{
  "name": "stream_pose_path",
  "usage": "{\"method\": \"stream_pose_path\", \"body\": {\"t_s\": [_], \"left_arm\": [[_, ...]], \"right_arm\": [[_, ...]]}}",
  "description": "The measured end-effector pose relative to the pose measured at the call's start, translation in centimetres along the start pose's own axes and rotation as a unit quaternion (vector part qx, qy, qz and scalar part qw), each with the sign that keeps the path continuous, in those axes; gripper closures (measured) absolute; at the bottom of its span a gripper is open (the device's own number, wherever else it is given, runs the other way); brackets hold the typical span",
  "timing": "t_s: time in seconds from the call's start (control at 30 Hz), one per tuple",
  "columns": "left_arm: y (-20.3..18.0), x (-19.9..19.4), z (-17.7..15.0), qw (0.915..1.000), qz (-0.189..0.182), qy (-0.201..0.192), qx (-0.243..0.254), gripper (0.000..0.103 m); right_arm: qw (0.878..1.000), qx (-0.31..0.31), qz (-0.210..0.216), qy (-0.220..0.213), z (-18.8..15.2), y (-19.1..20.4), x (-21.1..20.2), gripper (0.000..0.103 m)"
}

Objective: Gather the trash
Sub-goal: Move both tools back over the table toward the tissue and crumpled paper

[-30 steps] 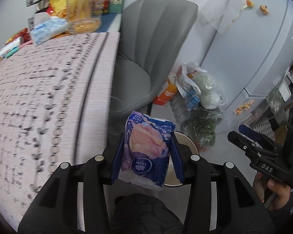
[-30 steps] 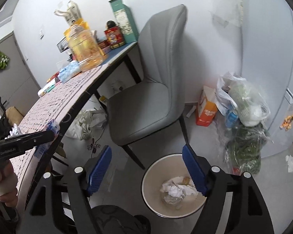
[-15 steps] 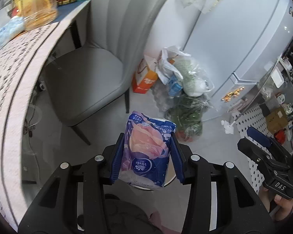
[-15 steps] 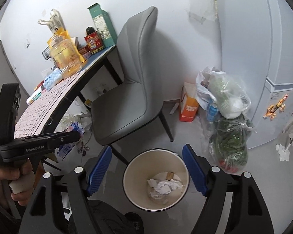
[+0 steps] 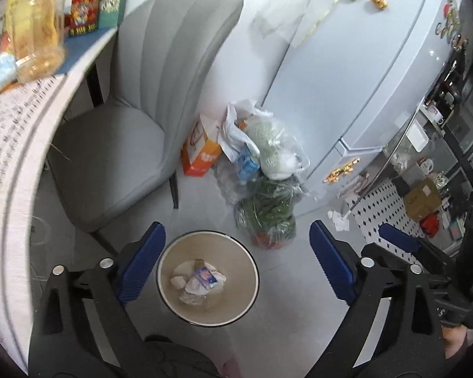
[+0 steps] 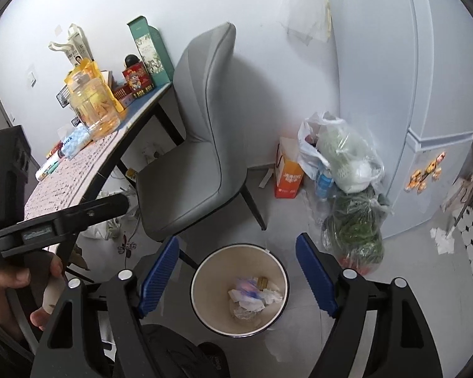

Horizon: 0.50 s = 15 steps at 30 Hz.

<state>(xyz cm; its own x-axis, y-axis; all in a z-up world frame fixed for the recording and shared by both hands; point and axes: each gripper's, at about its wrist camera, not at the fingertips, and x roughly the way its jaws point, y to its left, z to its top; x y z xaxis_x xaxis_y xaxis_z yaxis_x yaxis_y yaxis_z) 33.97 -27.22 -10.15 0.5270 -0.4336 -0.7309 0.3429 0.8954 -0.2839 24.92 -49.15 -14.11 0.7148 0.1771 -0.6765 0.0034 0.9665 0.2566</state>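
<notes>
A round beige trash bin (image 5: 240,260) stands on the grey floor, holding crumpled paper and a blue-and-pink tissue pack (image 5: 205,276) that lies on top. My left gripper (image 5: 235,228) hangs above the bin; its jaws are opening wide and nothing is between them. My right gripper (image 6: 236,241) is also over the bin (image 6: 209,272), its jaws opening a little, with nothing between them. From this side the pack (image 6: 246,285) shows among the paper. A hand (image 6: 12,286) holds the left gripper's handle at the left edge.
A grey chair (image 5: 126,145) stands just behind the bin, beside a table with a patterned cloth (image 5: 12,157). Clear bags of groceries (image 5: 268,189) and an orange carton (image 5: 201,157) sit on the floor against a pale fridge (image 5: 362,78). An oil bottle (image 6: 93,110) stands on the table.
The left gripper has opened and let go of the tissue pack, which now lies in the bin. Both grippers have moved closer over the bin.
</notes>
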Motion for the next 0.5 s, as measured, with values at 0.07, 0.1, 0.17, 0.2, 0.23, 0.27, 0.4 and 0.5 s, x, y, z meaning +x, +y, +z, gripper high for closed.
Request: {"method": "stream_pose_path", "body": {"t_s": [0.07, 0.1, 0.17, 0.2, 0.23, 0.27, 0.4, 0.5], "left_arm": [[0.7, -1.3, -0.2, 1.0, 0.002, -0.008, -0.003, 0.009], [1.2, -2.1, -0.4, 0.9999, 0.004, -0.013, -0.007, 0.008], [2.5, -3.6, -0.7, 0.9997, 0.01, -0.017, -0.017, 0.006], [3.0, -4.3, -0.8, 0.9995, 0.01, -0.02, -0.021, 0.006], [3.6, -5.0, -1.1, 0.9994, 0.011, -0.024, -0.024, 0.006], [4.1, -5.5, -1.2, 0.9991, 0.015, -0.028, -0.027, 0.006], [6.8, -9.2, -2.1, 0.9966, 0.028, -0.057, -0.052, 0.006], [8.5, -11.7, -2.7, 0.9934, 0.047, -0.079, -0.069, 0.006]], "right_arm": [[1.0, 0.004, 0.006, -0.002, -0.1, 0.9, -0.4, 0.024], [1.0, 0.003, 0.007, -0.002, -0.1, 1.4, -0.5, 0.023], [1.0, -0.002, 0.008, 0.0, -0.2, 2.5, -0.6, 0.017], [1.0, -0.005, 0.01, 0.0, -0.1, 3.1, -0.7, 0.015], [1.0, -0.011, 0.014, -0.002, 0.0, 4.2, -0.9, 0.012], [1.0, -0.015, 0.017, -0.005, 0.1, 4.9, -1.1, 0.009], [0.999, -0.029, 0.032, -0.017, 0.2, 8.3, -1.8, 0.008], [0.998, -0.038, 0.045, -0.019, 0.0, 10.5, -2.1, 0.008]]}}
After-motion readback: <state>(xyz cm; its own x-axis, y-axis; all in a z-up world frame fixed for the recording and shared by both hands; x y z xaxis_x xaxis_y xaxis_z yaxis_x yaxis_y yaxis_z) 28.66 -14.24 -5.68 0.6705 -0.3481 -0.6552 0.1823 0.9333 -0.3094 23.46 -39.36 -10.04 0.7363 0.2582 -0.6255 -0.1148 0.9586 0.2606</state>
